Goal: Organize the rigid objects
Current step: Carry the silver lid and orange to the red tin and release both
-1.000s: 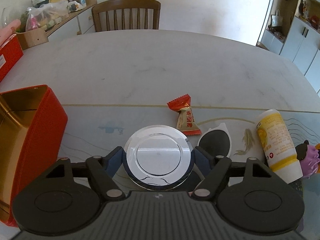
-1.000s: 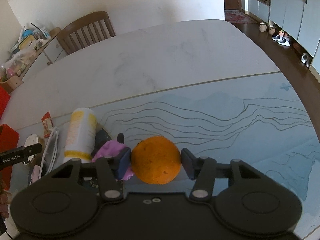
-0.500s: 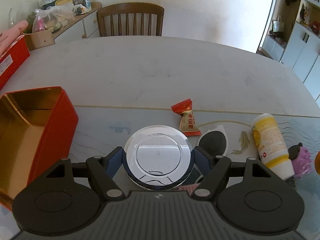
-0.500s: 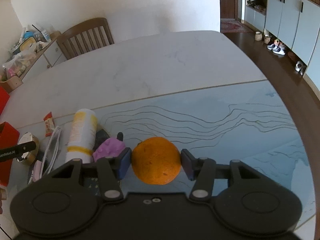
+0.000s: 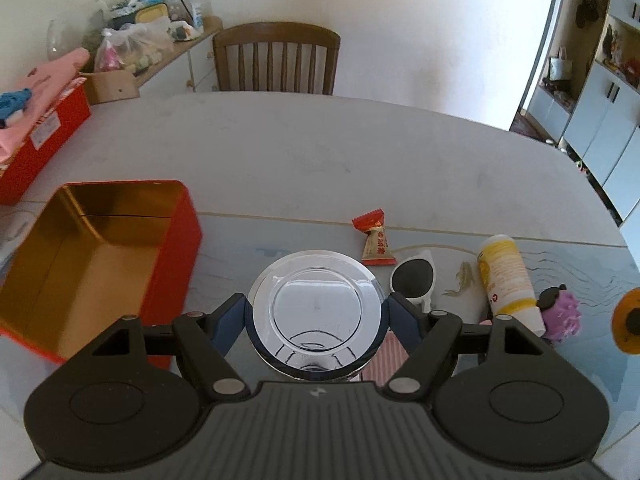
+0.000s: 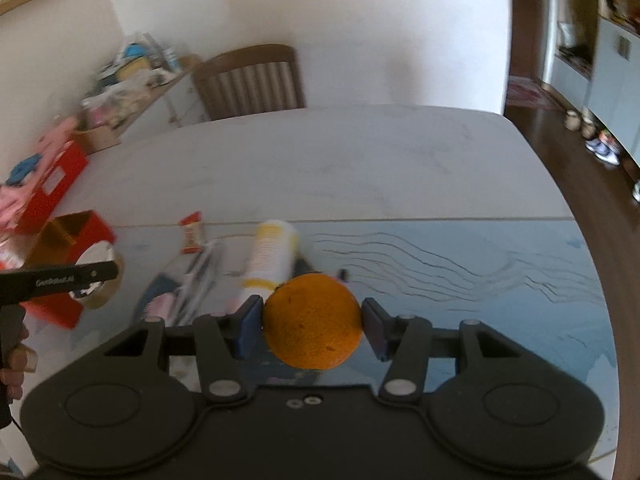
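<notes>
My left gripper (image 5: 316,316) is shut on a round shiny metal tin (image 5: 316,312) and holds it above the table, right of an open red box with a gold inside (image 5: 96,256). My right gripper (image 6: 313,326) is shut on an orange (image 6: 313,326), lifted above the table; the orange also shows at the right edge of the left wrist view (image 5: 626,322). In the right wrist view the left gripper (image 6: 60,282), the tin (image 6: 96,276) and the red box (image 6: 68,236) are at the far left.
On the table lie a wrapped candy (image 5: 374,240), white sunglasses (image 5: 414,280), a yellow-and-white bottle (image 5: 508,276) and a purple toy (image 5: 560,314). A second red box with pink cloth (image 5: 36,128) stands at the far left. A wooden chair (image 5: 276,60) stands behind the table.
Both grippers have risen and tilted, each still holding its object. The right gripper has swung left, so the bottle and red box sit nearer the middle of its view. The right view is blurred.
</notes>
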Available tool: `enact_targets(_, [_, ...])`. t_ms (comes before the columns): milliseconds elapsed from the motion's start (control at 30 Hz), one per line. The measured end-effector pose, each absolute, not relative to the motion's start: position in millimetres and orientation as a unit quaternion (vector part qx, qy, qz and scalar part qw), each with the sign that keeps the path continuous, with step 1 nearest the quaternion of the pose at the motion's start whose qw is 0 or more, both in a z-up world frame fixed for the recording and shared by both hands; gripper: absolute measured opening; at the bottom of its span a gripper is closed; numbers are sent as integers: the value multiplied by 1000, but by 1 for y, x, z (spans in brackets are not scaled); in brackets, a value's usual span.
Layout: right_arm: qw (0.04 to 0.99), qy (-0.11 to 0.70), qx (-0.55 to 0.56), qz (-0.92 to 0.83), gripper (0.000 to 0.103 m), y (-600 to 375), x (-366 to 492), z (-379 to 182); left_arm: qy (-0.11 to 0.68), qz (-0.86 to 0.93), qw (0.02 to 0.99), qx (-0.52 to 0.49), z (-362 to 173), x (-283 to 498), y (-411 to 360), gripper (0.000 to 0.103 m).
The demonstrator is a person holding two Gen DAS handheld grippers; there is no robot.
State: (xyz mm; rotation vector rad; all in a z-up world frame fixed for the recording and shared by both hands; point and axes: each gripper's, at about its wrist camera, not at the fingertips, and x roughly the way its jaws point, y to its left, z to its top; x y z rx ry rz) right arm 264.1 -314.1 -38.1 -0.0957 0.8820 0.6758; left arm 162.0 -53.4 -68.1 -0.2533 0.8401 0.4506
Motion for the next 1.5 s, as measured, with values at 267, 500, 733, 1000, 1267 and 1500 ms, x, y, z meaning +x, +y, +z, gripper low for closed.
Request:
enact_targets(267, [832,396,-72,382,53,-275,239,-19,385,234,881,-143,-45,130,-42,76])
enact_targets(500, [816,384,-92,423,53,-227,214,-6,376,239,882,-153,-36,106,-13,76])
enact_targets(733, [803,378,-104,449,53,-170,185,-2,378,237,881,-158,-36,85,29,76])
enact_targets(1000, [797,367,-124,463,53,-102,160,-5,386,238,879,-148,-44,76,88,76])
enact_targets(1267, [789,355,-150,478,53,-37,150,-15,399,229,877,-141,-62,85,145,76])
enact_targets(1500, [776,337,-195,495,53,12,144,-30,406,214,879,-130,-75,110,179,76])
